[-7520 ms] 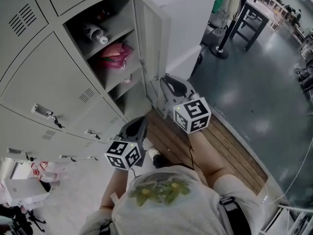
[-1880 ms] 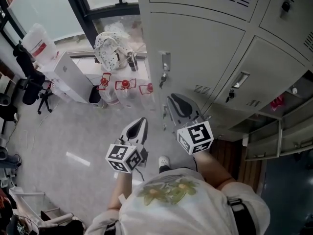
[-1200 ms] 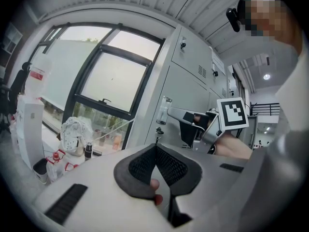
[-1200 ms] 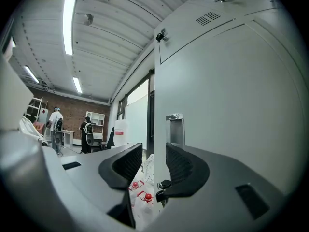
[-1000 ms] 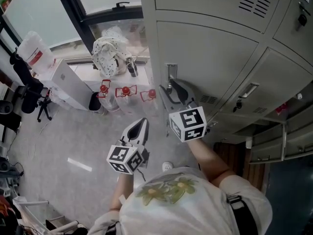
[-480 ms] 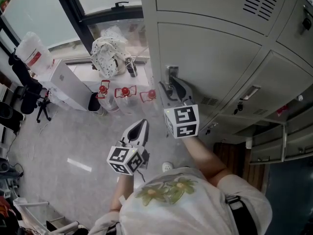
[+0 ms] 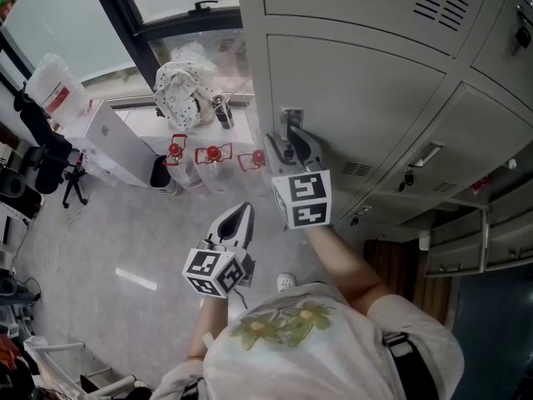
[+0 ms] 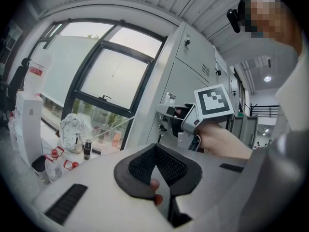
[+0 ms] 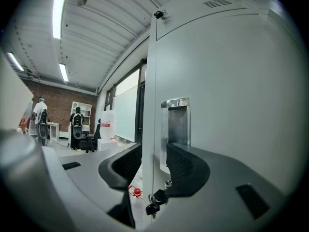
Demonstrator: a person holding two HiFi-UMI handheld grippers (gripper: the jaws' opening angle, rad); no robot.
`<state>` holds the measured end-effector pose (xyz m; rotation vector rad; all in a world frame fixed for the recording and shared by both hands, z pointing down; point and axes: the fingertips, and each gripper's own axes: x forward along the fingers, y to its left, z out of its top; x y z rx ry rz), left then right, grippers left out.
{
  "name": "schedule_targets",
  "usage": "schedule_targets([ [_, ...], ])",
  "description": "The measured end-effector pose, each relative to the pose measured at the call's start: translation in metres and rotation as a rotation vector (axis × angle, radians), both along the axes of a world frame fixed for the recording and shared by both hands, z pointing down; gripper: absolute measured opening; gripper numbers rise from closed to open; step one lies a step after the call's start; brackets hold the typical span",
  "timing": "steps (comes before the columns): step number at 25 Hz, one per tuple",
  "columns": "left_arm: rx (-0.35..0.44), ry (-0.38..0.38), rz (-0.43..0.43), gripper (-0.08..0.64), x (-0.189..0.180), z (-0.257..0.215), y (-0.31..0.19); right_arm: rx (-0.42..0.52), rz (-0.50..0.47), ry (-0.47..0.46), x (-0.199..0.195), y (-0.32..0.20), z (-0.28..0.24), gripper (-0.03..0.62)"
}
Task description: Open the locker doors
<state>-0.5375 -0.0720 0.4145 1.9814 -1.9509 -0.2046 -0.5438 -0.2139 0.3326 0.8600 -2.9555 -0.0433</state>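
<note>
— Between the jaws of the right hand-held gripper [image 9: 154, 152], what stands there?
— The handle-side edge of the locker door [image 9: 231, 91]. The jaws are well apart, one on either side of it. The pads don't look to be pressing, so nothing is gripped. The recessed handle [image 9: 177, 122] is just beyond its right-hand jaw, and a key [image 9: 152, 206] hangs in the lock right below.
— Was it short of that a second ago?
— Yes. It has slid across and in toward that edge; before, it sat off the door's face. The door itself is still flush shut.
— And the left hand-held gripper [image 8: 157, 149]?
— Its jaws are together and empty. It is held back and lower, and it hasn't shifted.
— So what's due?
— I'd judge the approach finished: close on the edge or hook the handle, then pull the door outward.
</note>
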Motion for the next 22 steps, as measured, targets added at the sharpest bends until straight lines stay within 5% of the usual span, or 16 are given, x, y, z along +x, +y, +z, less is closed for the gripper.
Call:
schedule_targets([
  [22, -0.015, 0.005, 0.012, 0.029, 0.033, 0.004, 0.038, -0.002, -0.011, -0.004, 0.029, 0.054, -0.001, 0.150],
])
